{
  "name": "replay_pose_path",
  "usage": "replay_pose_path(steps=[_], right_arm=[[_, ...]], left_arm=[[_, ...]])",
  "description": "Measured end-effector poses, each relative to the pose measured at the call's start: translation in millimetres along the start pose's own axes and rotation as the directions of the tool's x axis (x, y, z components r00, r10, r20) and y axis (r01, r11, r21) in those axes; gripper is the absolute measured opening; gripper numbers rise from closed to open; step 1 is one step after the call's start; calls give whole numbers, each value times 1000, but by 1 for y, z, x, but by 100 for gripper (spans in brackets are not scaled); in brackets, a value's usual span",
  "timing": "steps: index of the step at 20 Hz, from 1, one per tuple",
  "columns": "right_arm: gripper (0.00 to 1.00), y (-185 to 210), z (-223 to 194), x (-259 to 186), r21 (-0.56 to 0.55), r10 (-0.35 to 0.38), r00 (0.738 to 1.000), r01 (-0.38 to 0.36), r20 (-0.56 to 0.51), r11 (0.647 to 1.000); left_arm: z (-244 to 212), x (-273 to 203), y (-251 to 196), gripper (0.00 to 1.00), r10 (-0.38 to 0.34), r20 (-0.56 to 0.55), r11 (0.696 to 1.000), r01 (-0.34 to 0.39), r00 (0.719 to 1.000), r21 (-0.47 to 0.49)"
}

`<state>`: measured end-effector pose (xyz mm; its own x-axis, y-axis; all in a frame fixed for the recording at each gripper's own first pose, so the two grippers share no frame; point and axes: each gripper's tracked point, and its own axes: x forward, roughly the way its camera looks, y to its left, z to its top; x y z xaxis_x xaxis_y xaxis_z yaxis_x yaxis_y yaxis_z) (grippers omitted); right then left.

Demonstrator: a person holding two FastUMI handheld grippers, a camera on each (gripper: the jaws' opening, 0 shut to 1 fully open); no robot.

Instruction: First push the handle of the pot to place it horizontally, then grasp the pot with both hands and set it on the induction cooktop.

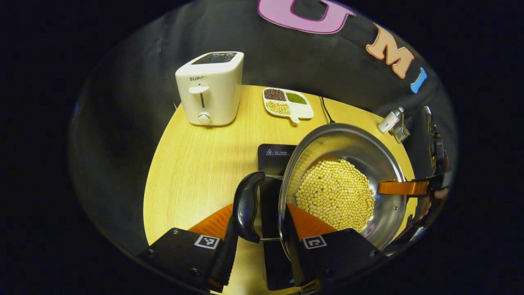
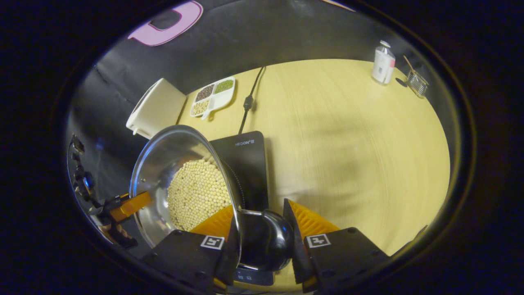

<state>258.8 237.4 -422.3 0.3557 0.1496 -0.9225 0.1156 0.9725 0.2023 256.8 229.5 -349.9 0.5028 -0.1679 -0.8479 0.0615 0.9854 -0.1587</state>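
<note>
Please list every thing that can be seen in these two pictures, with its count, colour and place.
pot: one, steel, full of pale beans, held above the cooktop
pot handles: two, black, one per side
induction cooktop: one, black, table middle
toaster: one, white, far left
divided dish: one, white, beside the toaster
bottle: one, white, far corner
wire holder: one, metal, beside the bottle
table: one, light wood
left gripper: around one handle
right gripper: around the other

Lighting: dim booth, warm overhead light on desk (image 2: 348,135). Soft shadows. Glare inside pot (image 1: 368,155). Strong fisheye bending, edges blurred.
</note>
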Motion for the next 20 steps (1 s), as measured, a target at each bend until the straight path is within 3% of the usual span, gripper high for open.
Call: replay_pose_path(steps=[3, 4, 5, 6, 9, 10, 12, 13, 14, 19, 20], right_arm=[[62, 0, -2, -1, 27, 3, 1000, -4, 24, 1000], [56, 0, -2, -2, 29, 0, 999, -1, 40, 1000], [56, -1, 2, -7, 30, -5, 998, 3, 63, 1000], [64, -1, 7, -11, 38, -5, 997, 1, 82, 999], [69, -4, 14, -21, 65, -11, 993, 4, 116, 998], [75, -4, 12, -25, 64, -12, 994, 5, 112, 998], [75, -8, 10, -35, 54, -22, 992, 15, 122, 998], [75, -11, 9, -40, 49, -30, 991, 24, 131, 999], [80, -13, 9, -45, 45, -38, 989, 32, 142, 998], [82, -18, 9, -82, 25, -48, 970, 43, 237, 999], [82, -19, 9, -88, 20, -48, 966, 45, 254, 999]], left_arm=[[-2, 0, 1, 62, -3, 26, 1000, 3, 1000, 1], [-3, -1, 1, 65, -17, 34, 1000, 17, 999, -14], [-6, -2, 2, 67, -18, 31, 1000, 19, 999, -25], [-8, -4, 6, 79, -14, 35, 999, 15, 999, -35], [-3, -11, 2, 87, -34, 83, 999, 36, 996, -25], [0, -12, 1, 81, -35, 100, 999, 35, 994, 0], [7, -17, 0, 81, -27, 144, 999, 20, 989, 49], [11, -19, 0, 87, -19, 166, 998, 9, 986, 63], [15, -24, -1, 82, -14, 193, 998, 0, 981, 69], [23, -41, 0, 83, 4, 276, 999, -17, 961, 45], [23, -45, 0, 88, 7, 290, 999, -20, 957, 41]])
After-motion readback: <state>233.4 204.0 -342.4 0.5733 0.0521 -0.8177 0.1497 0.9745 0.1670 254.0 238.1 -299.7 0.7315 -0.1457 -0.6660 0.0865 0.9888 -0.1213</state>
